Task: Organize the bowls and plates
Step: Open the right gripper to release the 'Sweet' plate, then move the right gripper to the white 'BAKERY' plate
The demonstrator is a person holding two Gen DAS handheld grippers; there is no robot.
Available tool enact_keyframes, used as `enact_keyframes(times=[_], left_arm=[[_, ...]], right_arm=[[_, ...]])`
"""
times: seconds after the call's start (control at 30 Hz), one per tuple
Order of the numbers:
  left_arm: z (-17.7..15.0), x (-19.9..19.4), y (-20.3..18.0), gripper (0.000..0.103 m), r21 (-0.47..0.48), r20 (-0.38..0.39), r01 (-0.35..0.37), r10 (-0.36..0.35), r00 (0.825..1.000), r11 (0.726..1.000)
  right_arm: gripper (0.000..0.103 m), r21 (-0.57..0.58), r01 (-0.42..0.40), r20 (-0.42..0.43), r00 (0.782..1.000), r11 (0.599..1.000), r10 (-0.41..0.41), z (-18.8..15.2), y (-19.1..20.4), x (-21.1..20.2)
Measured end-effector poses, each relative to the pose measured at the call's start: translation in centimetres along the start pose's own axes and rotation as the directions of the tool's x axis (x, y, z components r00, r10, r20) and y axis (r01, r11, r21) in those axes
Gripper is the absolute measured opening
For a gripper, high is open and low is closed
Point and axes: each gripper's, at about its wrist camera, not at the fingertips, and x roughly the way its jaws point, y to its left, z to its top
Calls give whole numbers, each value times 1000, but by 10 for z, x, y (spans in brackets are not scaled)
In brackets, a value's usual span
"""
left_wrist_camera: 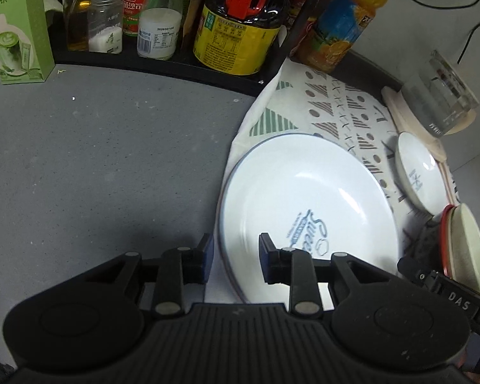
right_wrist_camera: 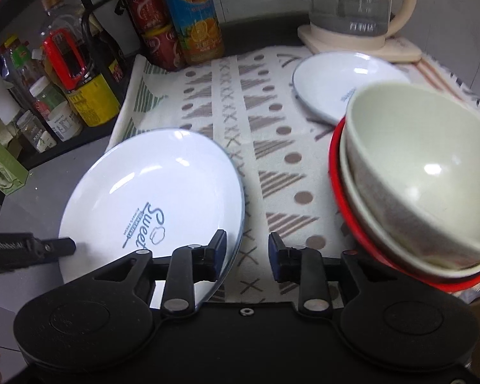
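Observation:
A large white plate (left_wrist_camera: 307, 198) with blue "Sweet" lettering lies half on the patterned cloth (left_wrist_camera: 336, 112); it also shows in the right wrist view (right_wrist_camera: 150, 198). My left gripper (left_wrist_camera: 236, 256) is open, its jaws either side of the plate's near-left rim. My right gripper (right_wrist_camera: 247, 252) is open and empty over the cloth (right_wrist_camera: 259, 121), its left finger by the plate's right rim. A small white plate (right_wrist_camera: 339, 80) lies at the back right, also in the left wrist view (left_wrist_camera: 420, 172). A stack of pale green bowls (right_wrist_camera: 422, 179) on a red-rimmed dish stands at the right.
A black rack with bottles and jars (left_wrist_camera: 163, 16) runs along the back. A green box (left_wrist_camera: 16, 25) stands at the left. An orange juice bottle (right_wrist_camera: 195, 16) and red cans (right_wrist_camera: 150, 22) stand behind the cloth. A glass kettle (right_wrist_camera: 352, 0) sits on a cream base.

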Motion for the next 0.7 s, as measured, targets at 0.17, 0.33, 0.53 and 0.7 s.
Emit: enact_keyframes(times=[0.17, 0.33, 0.53, 0.7], left_arm=[[8, -4, -16, 53, 15, 12, -12, 11, 1000, 1000], [20, 0, -33, 74, 24, 19, -30, 30, 999, 999], [39, 5, -59, 83, 77, 35, -13, 11, 999, 997], [52, 15, -84, 86, 132, 32, 9, -13, 999, 991]], right_arm=[[46, 4, -20, 43, 999, 1000, 20, 15, -4, -17], [57, 6, -51, 92, 995, 999, 50, 31, -7, -30], [69, 38, -73, 133, 989, 997, 67, 56, -17, -42], [80, 78, -36, 175, 984, 996, 22, 81, -42, -48]])
